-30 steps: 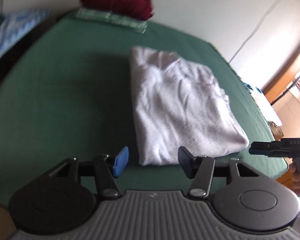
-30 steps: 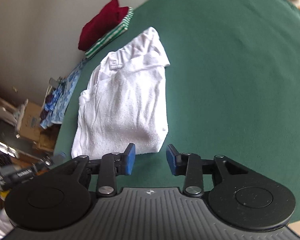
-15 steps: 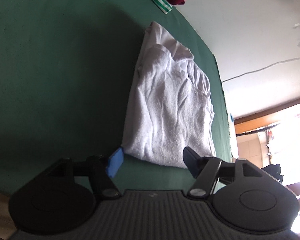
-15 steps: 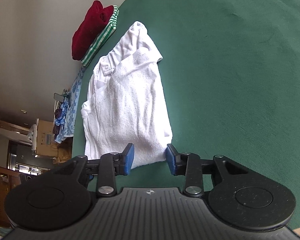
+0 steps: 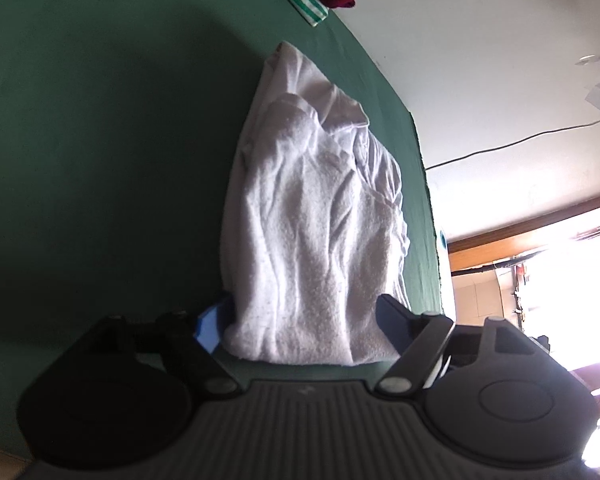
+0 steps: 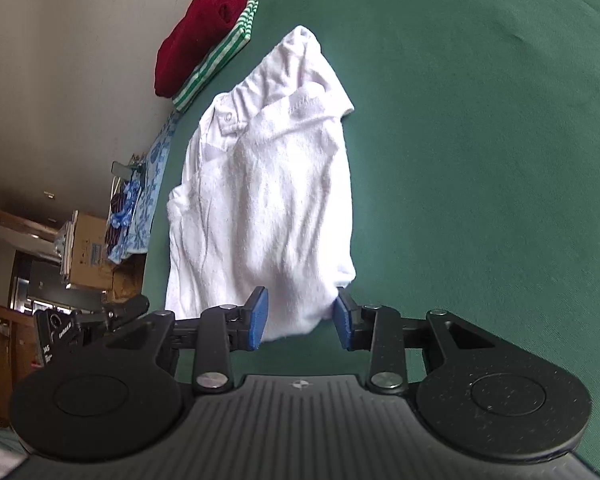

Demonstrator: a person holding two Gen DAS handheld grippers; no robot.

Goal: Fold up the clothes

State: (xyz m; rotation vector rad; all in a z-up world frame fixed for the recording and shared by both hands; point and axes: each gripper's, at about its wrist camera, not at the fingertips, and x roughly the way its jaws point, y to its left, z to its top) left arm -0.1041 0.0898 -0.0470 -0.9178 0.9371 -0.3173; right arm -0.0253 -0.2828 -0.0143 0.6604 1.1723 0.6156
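While both tongs sit at the near short edge of the garment, the entry turns on how that edge lies between them.

Garment: white folded garment (image 5: 316,216), a long narrow stack lying flat on the green table (image 5: 100,140).
Long axis: runs straight away from both cameras, toward the wall end of the table; the collar end is the far one.
Left tongs (image 5: 300,322): jaws opening and wide; the near edge lies between the fingers, one blue pad touching or just beside the left corner, the other finger just off the right corner. No pinch visible.
Right tongs (image 6: 300,318): moderately narrow; the near right corner of the cloth bulges between the two blue pads. Whether the pads press it cannot be told from this view.
Nearer hand: neither clearly; both are at the same edge, left spanning its width, right on one corner.
Far end: red folded clothes (image 6: 196,44) on a green striped garment (image 6: 220,64), well apart from the white stack.
Judgement: next fold likely carries the near edge away along the long axis.
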